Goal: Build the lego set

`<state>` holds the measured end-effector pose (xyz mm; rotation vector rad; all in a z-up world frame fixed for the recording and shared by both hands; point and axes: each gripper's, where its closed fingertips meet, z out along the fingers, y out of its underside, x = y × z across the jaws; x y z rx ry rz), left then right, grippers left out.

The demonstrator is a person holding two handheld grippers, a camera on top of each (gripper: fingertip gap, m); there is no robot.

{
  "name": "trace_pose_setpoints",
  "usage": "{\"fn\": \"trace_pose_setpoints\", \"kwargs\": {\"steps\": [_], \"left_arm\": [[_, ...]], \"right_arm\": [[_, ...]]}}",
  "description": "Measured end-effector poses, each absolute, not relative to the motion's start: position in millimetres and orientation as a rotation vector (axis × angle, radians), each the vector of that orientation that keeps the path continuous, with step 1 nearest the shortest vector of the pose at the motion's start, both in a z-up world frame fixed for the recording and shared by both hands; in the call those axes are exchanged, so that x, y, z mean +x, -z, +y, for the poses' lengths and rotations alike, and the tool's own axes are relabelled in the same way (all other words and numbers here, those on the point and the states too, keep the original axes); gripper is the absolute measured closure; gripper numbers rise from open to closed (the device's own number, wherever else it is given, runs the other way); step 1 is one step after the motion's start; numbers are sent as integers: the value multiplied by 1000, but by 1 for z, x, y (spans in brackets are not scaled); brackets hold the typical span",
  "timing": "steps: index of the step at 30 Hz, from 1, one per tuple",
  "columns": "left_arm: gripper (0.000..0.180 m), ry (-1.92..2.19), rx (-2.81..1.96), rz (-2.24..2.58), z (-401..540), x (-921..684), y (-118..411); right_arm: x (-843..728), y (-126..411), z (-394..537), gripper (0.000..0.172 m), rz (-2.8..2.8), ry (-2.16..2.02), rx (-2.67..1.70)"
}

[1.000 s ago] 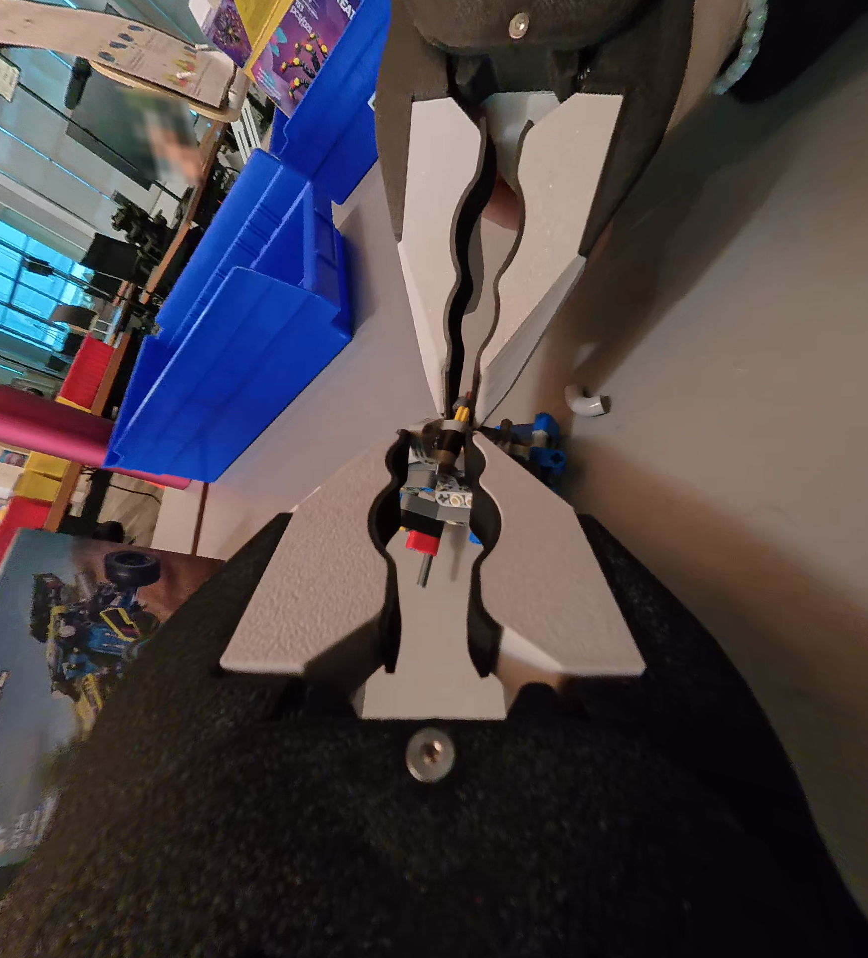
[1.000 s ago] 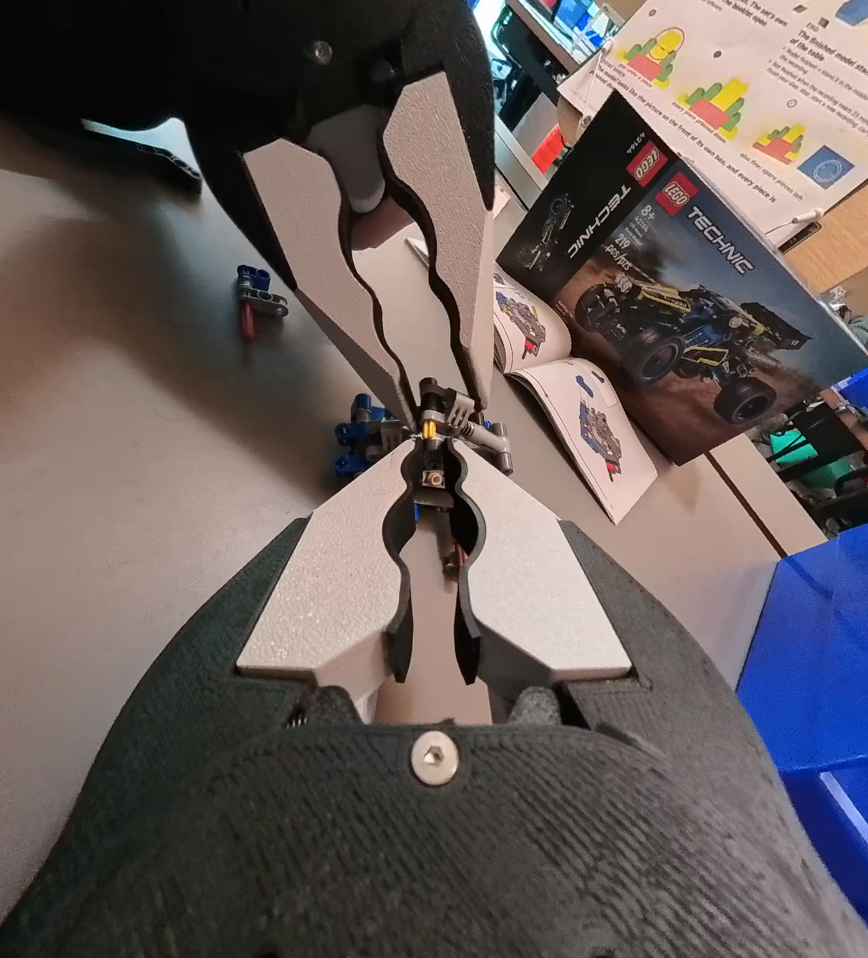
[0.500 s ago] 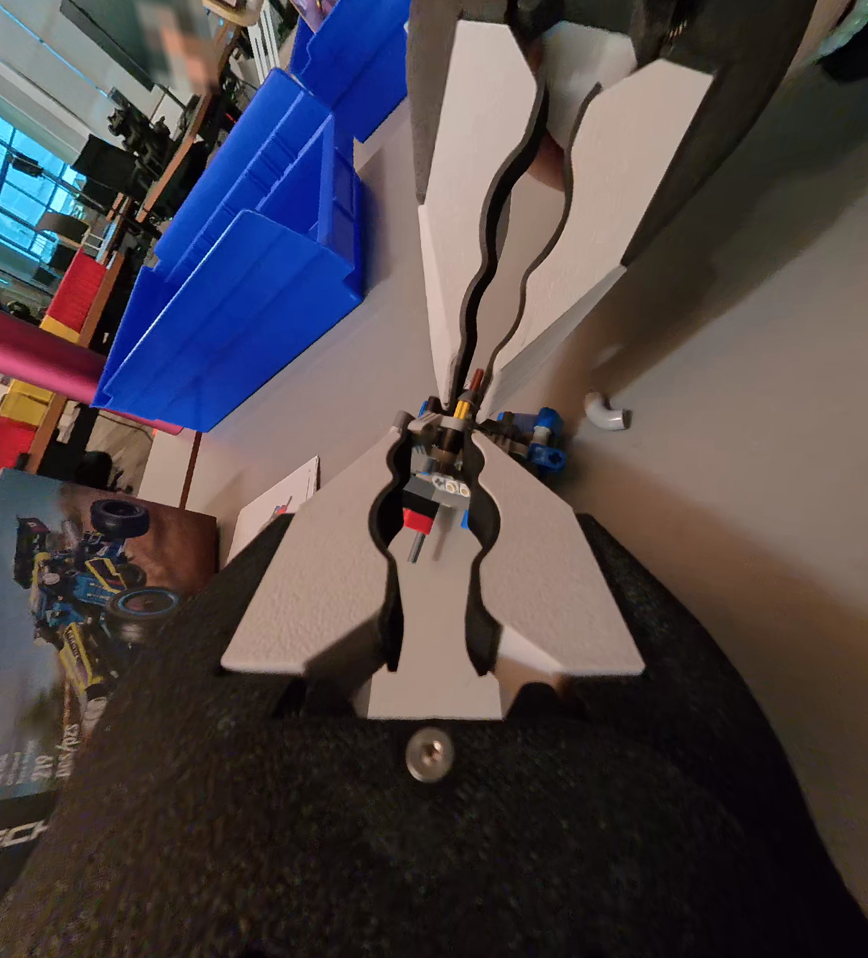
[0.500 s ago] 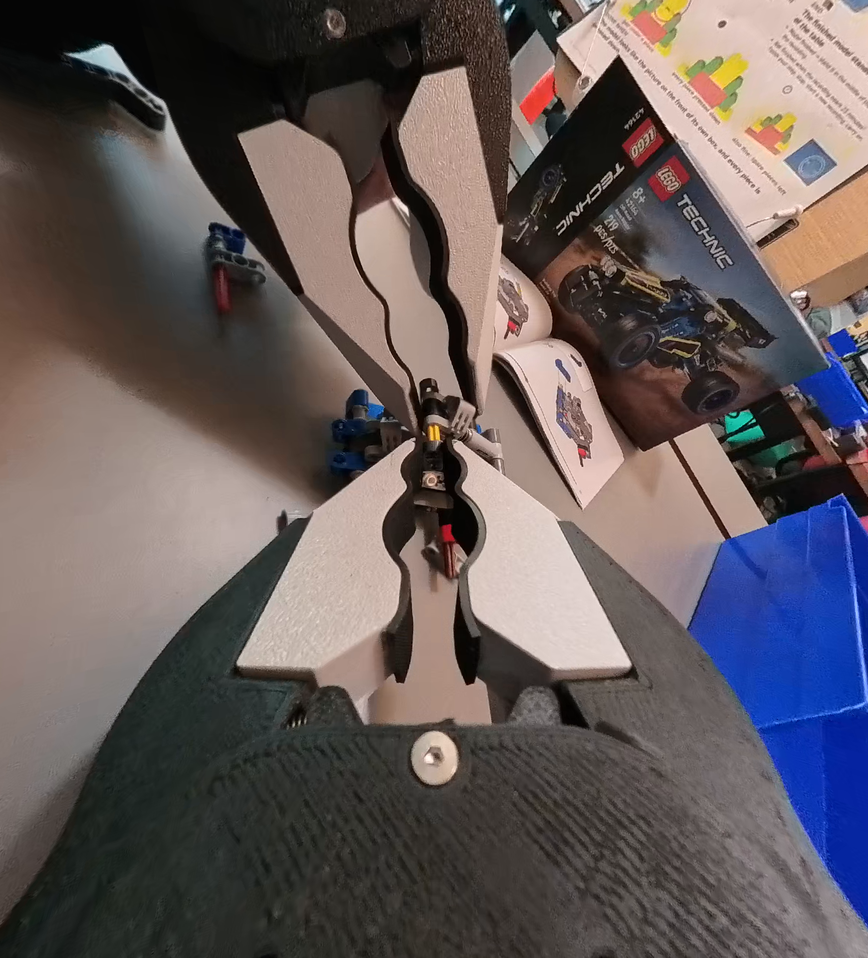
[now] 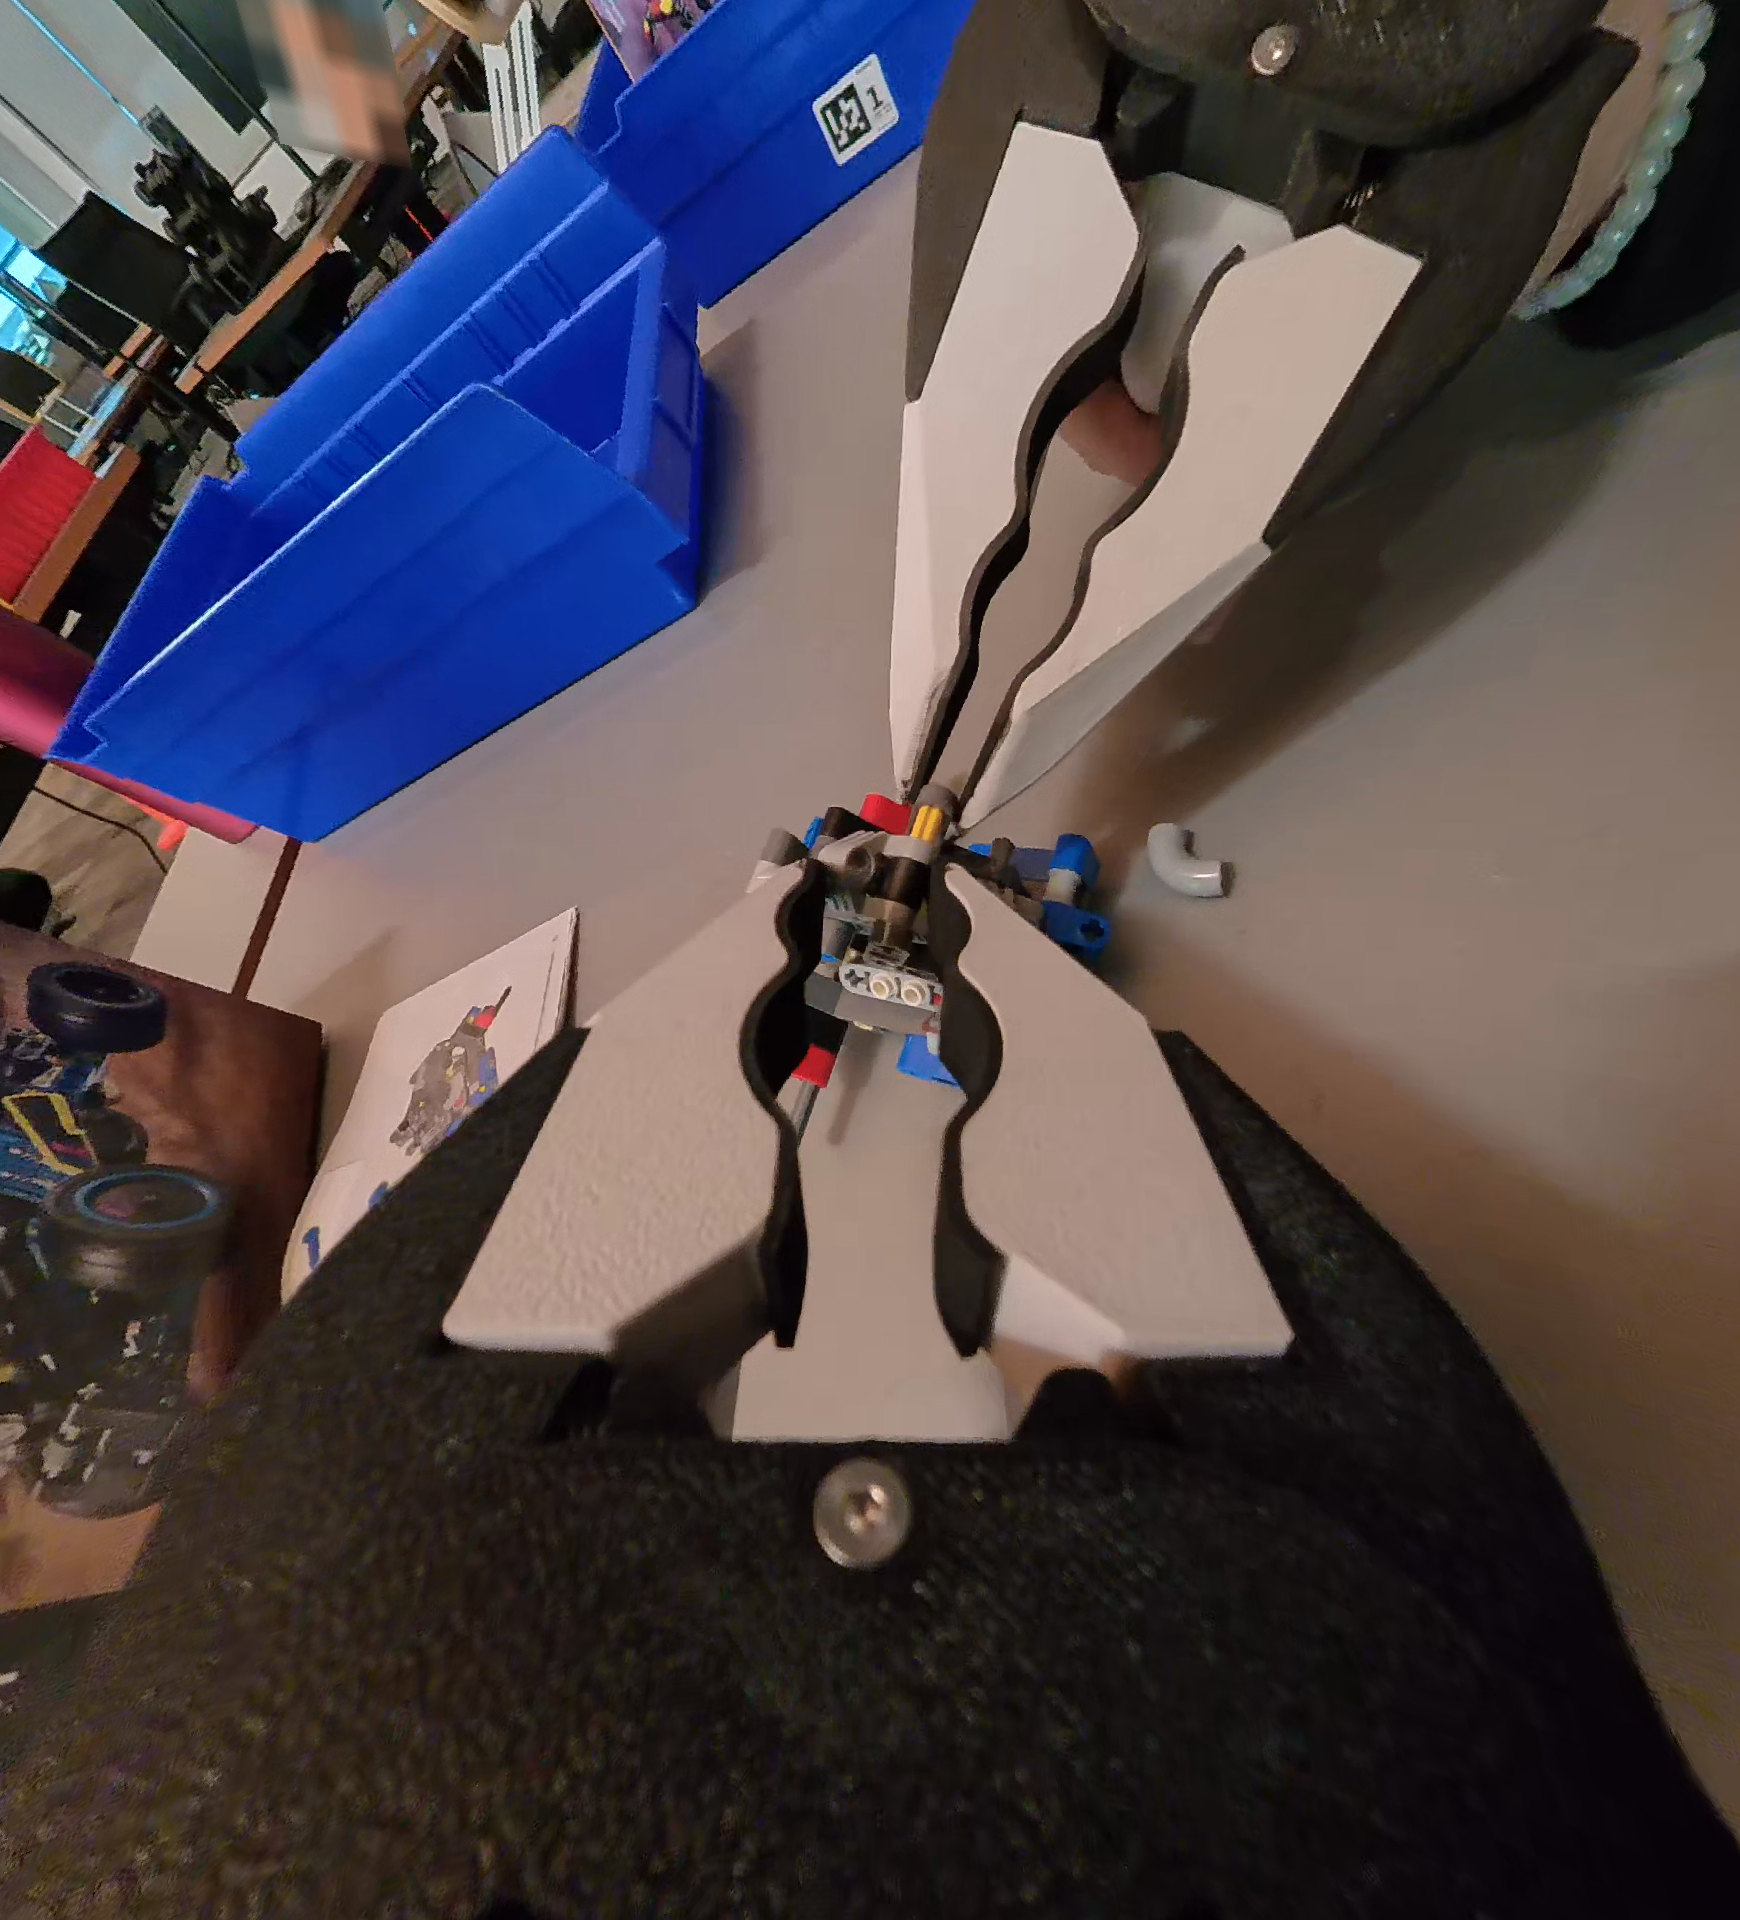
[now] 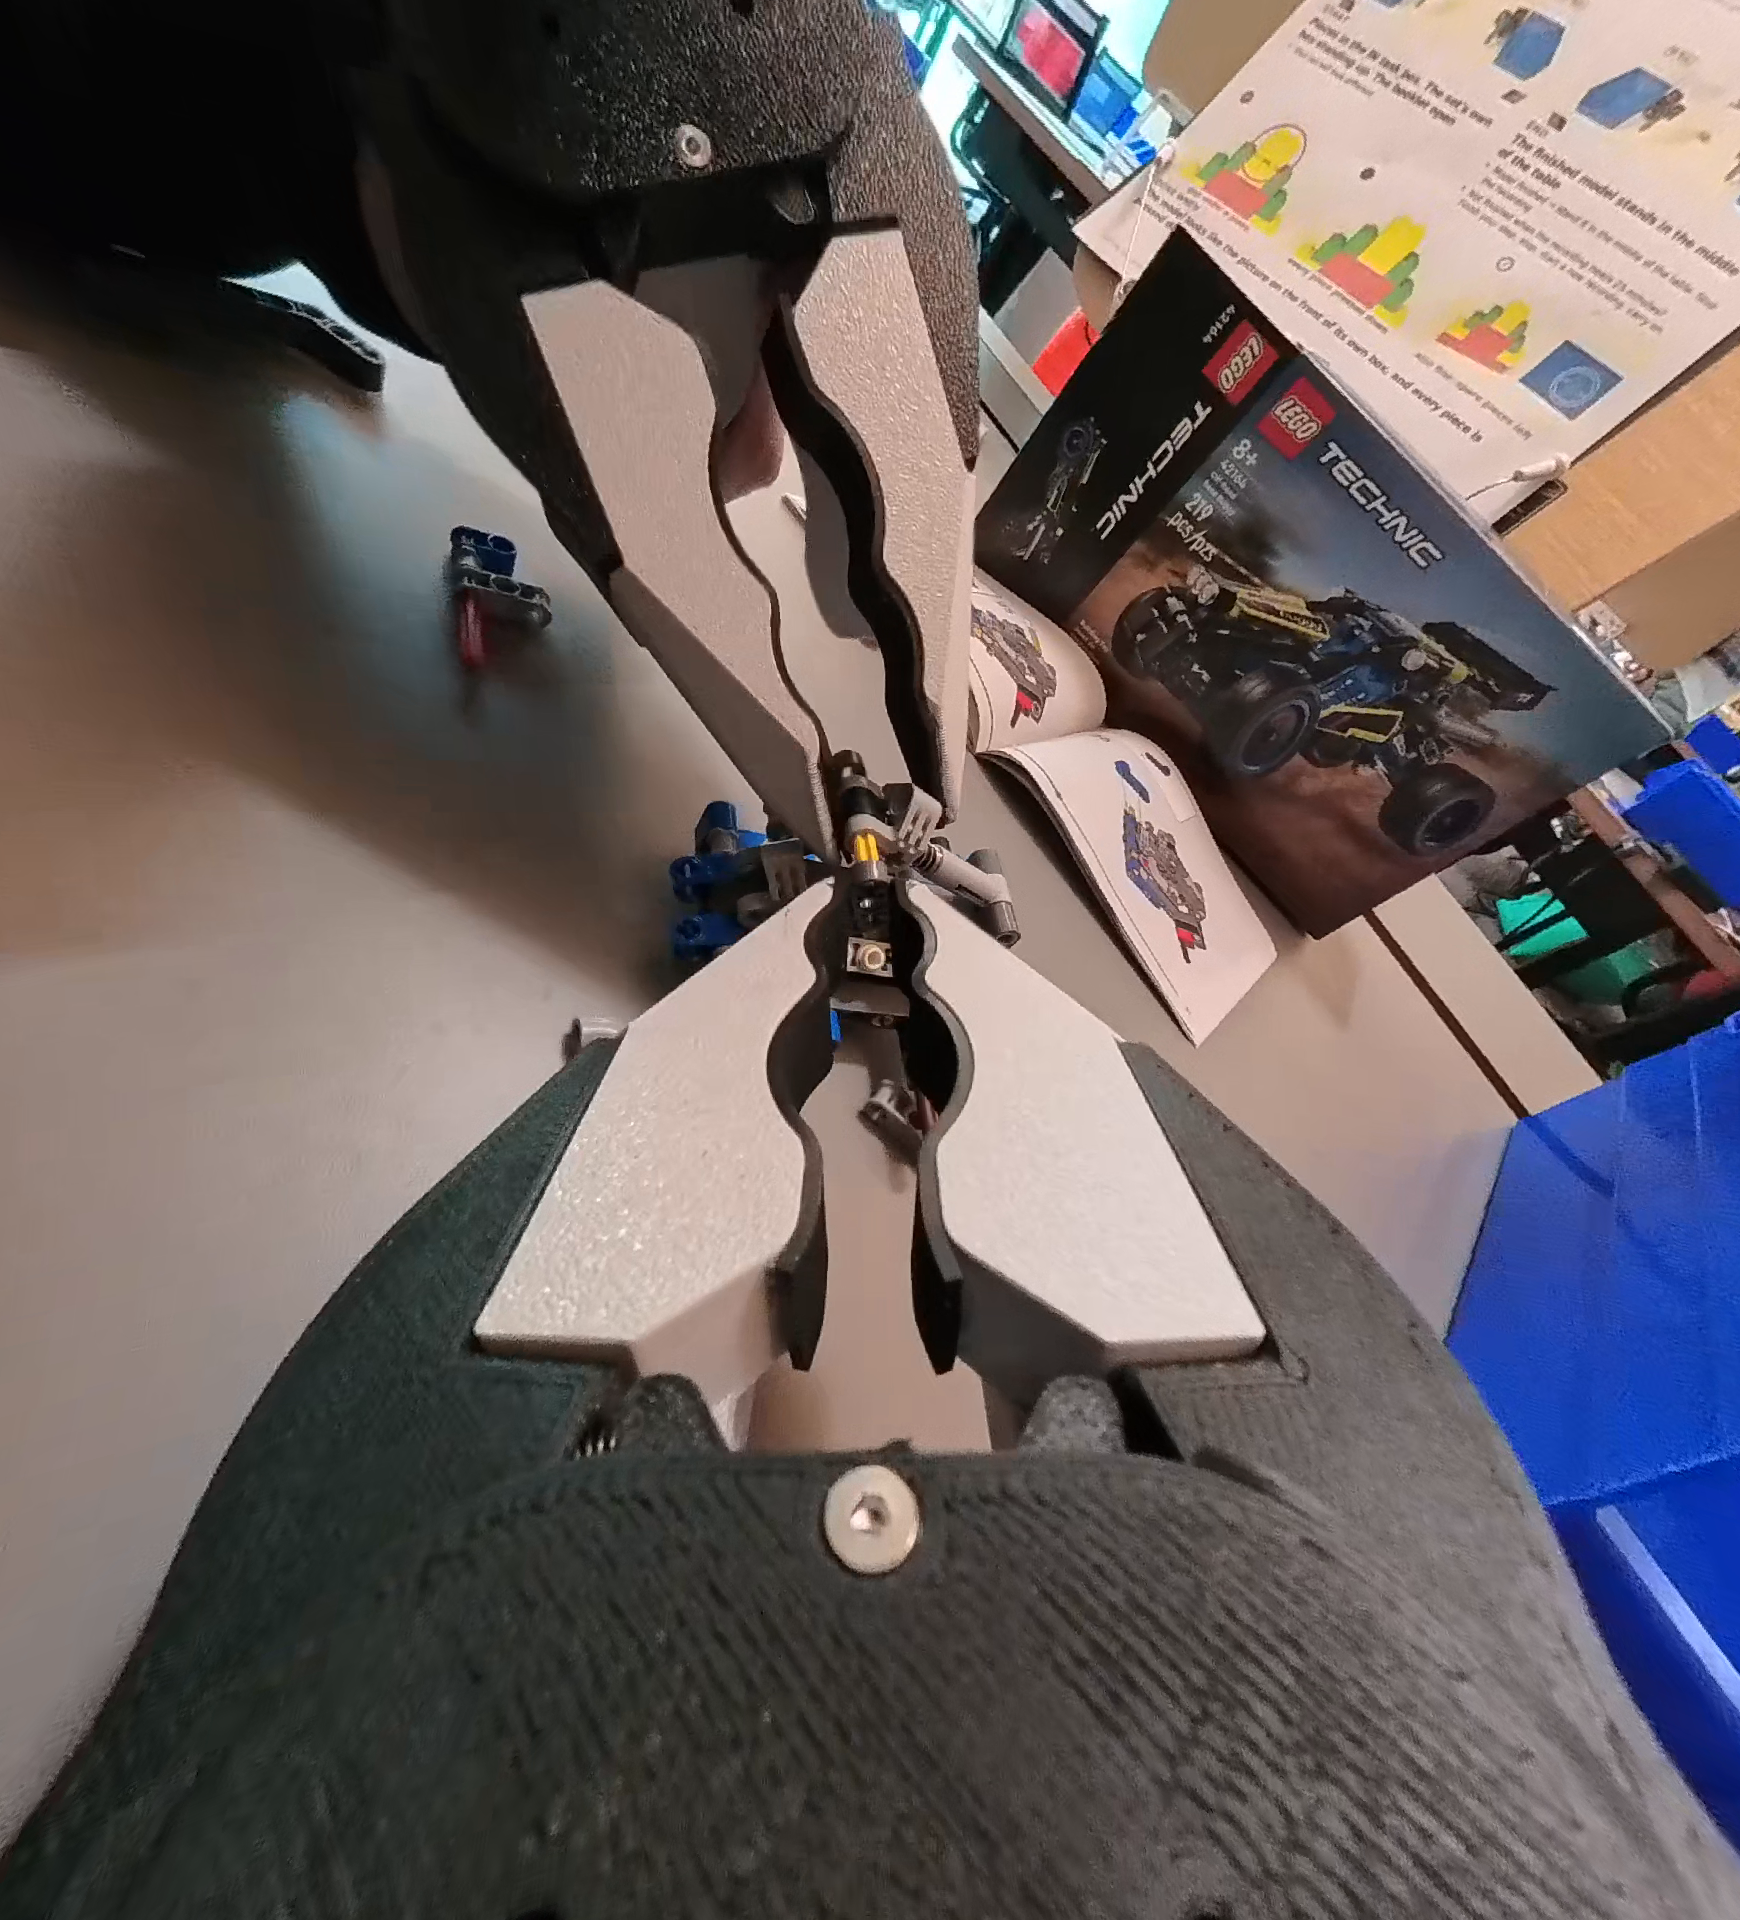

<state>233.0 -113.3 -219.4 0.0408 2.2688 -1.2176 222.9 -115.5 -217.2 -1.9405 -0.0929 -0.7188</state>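
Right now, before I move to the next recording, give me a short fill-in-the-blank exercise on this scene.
1. The storage bins on the table are ____ in colour.
2. The instruction booklet lies ____, beside the toy car box.
3. The two grippers meet tip to tip over a small ____ assembly.
4. The loose curved tube piece on the table is ____.

Missing words: blue; open; brick; grey

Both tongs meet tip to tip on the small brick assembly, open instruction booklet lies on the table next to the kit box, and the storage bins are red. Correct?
Not quite: the storage bins are blue, as the left wrist view shows. The rest holds: left tongs and right tongs meet on the small brick assembly, and the open booklet lies on the table by the kit box.
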Motion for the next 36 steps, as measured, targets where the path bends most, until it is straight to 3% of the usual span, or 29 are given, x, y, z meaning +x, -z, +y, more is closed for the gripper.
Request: {"fn": "trace_pose_setpoints", "kwargs": {"steps": [14, 21, 36], "left_arm": [[160, 1148, 196, 2160, -105, 232, 207], [175, 1002, 361, 2137, -102, 223, 205], [177, 702, 466, 1810, -107, 240, 217]], "right_arm": [[228, 217, -112, 168, -63, 747, -1959], [226, 216, -109, 168, -67, 734, -1948], [232, 216, -109, 168, 26, 692, -1954]]}}
